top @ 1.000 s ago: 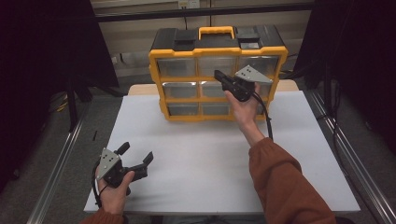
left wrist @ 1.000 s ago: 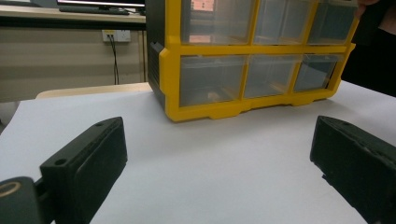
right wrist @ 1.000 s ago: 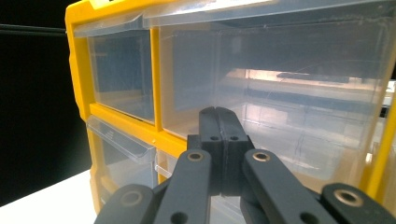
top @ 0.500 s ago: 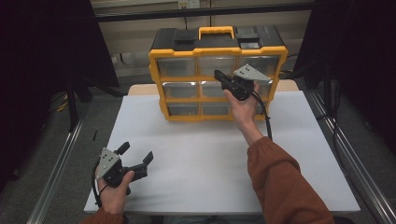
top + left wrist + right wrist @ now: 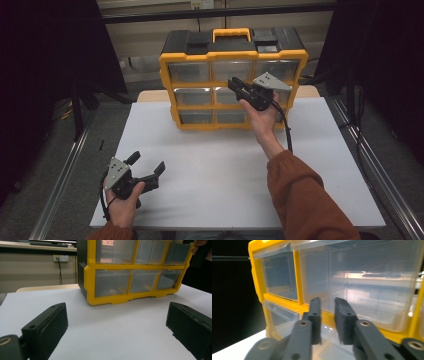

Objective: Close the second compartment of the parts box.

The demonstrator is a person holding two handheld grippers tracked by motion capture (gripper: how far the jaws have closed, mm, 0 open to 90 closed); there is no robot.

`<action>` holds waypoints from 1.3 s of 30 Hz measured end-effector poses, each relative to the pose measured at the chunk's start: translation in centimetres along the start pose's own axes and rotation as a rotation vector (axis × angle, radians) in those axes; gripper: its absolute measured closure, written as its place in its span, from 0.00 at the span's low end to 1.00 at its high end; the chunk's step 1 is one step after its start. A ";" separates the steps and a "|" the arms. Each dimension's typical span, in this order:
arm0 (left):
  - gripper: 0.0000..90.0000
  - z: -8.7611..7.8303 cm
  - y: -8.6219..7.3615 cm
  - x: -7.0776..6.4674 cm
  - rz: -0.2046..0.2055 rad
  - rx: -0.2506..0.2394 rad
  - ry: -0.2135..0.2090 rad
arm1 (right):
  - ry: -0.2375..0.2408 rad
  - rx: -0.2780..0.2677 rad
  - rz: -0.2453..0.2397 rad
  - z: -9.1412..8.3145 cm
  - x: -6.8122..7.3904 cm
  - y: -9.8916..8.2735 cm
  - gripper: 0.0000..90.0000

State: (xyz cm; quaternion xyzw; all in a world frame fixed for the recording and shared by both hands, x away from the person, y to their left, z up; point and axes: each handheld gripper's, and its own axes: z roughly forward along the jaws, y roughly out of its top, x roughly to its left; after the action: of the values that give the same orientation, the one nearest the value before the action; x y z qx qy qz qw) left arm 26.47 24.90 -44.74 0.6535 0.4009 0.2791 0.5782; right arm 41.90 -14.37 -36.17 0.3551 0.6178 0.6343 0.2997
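Observation:
A yellow and black storage box (image 5: 235, 50) with clear plastic drawers stands at the back of the white table (image 5: 210, 165). My right gripper (image 5: 236, 85) is raised in front of the box's middle row of drawers. In the right gripper view, the right gripper (image 5: 327, 302) has its jaws a narrow gap apart with nothing between them, close to a clear drawer (image 5: 367, 290) and the yellow frame (image 5: 297, 275). My left gripper (image 5: 148, 163) rests low near the table's front left, wide open and holding nothing. In the left gripper view, the left gripper (image 5: 116, 315) faces the box (image 5: 90, 277).
Metal rails run along both sides of the table (image 5: 60, 180). Behind the box is a wall with cables and a socket (image 5: 61, 258). The white surface lies bare between the left gripper and the box.

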 end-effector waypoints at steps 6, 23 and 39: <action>0.04 -0.1 0.0 -0.1 -0.003 -0.007 -0.011 | -0.013 -0.008 0.006 -1.1 0.0 -0.2 0.63; 0.04 0.2 0.0 -0.3 0.004 0.010 -0.011 | -0.033 0.050 0.019 -5.0 1.1 -2.9 0.11; 0.04 0.4 -0.1 -0.2 0.007 0.010 -0.012 | -0.066 0.068 0.010 -8.6 1.2 -4.0 0.01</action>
State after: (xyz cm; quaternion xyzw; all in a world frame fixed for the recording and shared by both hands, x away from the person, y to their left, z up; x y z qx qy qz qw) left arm 26.67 24.48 -44.88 0.6596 0.3964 0.2752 0.5763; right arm 33.93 -18.03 -39.95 0.3892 0.6271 0.6022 0.3044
